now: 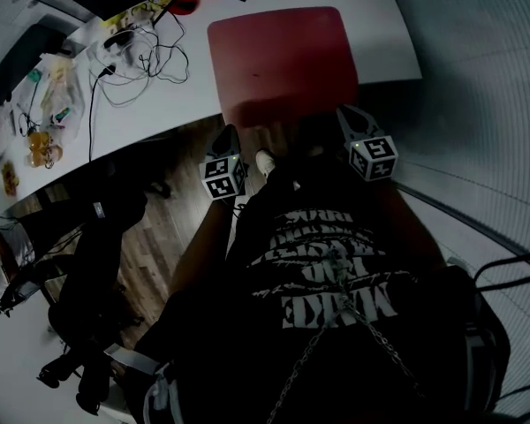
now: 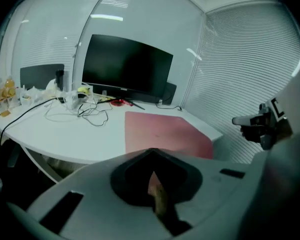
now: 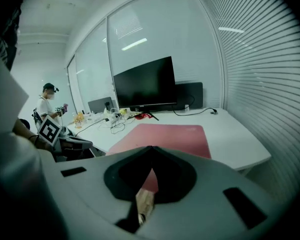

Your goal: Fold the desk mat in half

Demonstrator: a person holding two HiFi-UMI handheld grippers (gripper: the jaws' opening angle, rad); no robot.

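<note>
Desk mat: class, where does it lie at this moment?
In the head view the red desk mat lies flat on the white desk, toward its right end, with tangled cables to its left.

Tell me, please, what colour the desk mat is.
Plain red; the desk mat shows best in the head view.

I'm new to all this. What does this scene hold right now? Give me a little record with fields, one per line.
Mat: red rectangular desk mat, lying flat and unfolded
Surface: white desk
Left tool: left gripper, jaws shut, nothing held, by the mat's near edge
Right tool: right gripper, jaws shut, nothing held, by the mat's near right corner
Behind the mat: black monitor, tangled black cables
Fold: not yet begun
</note>
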